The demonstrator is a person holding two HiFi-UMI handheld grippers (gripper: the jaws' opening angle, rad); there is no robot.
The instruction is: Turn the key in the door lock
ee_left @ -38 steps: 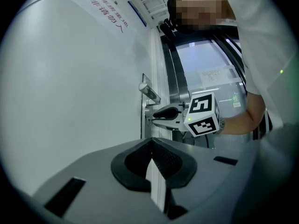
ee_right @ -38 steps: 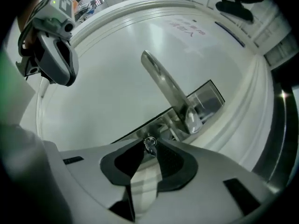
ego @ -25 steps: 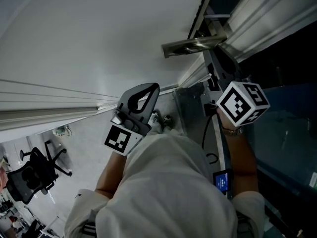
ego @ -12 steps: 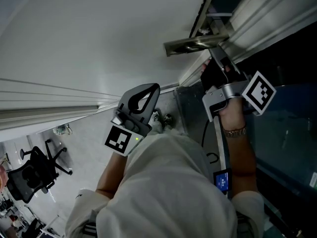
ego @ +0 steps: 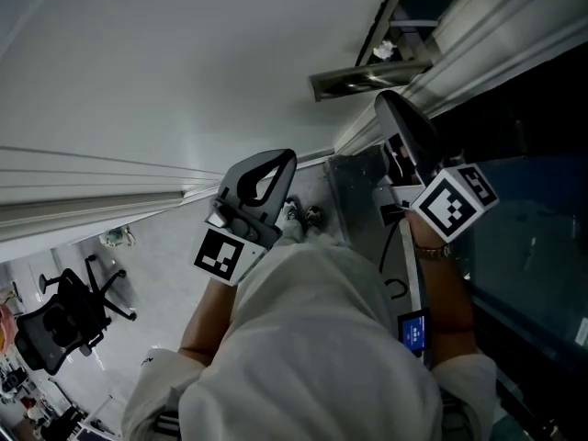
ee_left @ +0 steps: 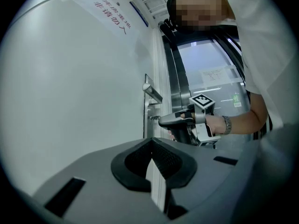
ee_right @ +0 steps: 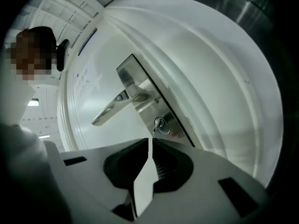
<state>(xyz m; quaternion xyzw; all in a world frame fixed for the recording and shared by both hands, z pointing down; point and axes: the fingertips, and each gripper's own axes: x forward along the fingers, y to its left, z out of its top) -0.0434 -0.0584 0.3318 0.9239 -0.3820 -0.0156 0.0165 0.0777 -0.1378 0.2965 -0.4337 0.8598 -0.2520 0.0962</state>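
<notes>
1. On the white door (ee_left: 70, 92), seen from my left gripper view, there's slanted red Chinese lettering (ee_left: 110, 17) — it looks like 非请勿入.
2. The paper sheet (ee_left: 216, 74) on the glass — print too small for me to read.

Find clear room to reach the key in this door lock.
Clear: the bare door face under the handle, left of the lock plate, right up to the key. Crowded: just above the key by the handle, and along the door frame right of the plate.
</notes>
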